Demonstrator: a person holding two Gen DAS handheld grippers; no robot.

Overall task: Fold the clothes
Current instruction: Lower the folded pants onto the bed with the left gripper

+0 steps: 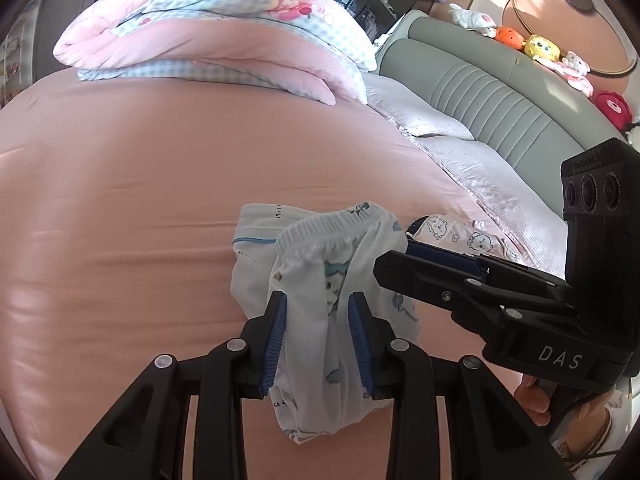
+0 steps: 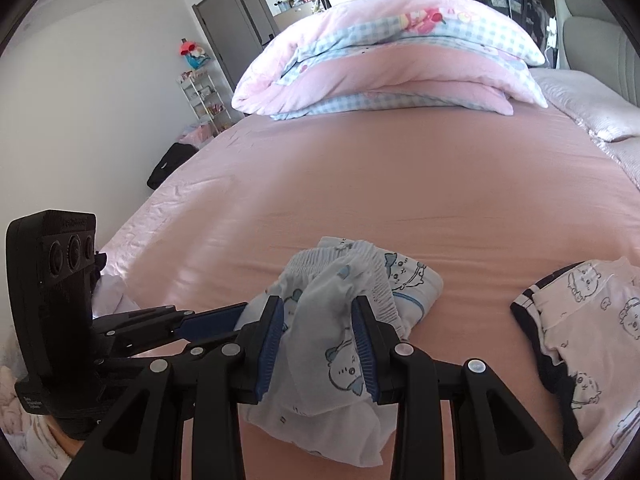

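Over the near edge of the pink bed (image 2: pixel 400 184), both tools have hold of the same small garment: white children's shorts (image 1: pixel 320 280) with a gathered waistband and little cartoon prints. The left hand-held gripper (image 1: pixel 318 344) is clamped on a bunch of the fabric, its blue pads (image 1: pixel 276 344) pressing the cloth from either side. The right hand-held gripper (image 2: pixel 318 348) is clamped on another bunch of the same shorts, close alongside the left one. The cloth hangs crumpled between and below them, part of it resting on the sheet.

To my eye the step in hand is getting the shorts opened out flat before any fold. That would go best if the two grips drew apart along the waistband until it pulls straight, then lowered the legs onto the bare sheet ahead. The grips look deep in bunched cloth, so layers may come up together; a gentle shake might free them. A second printed garment (image 2: pixel 580 320) lies just to the right and should be kept clear of. The folded quilt (image 2: pixel 392 56) sits well apart at the far end.
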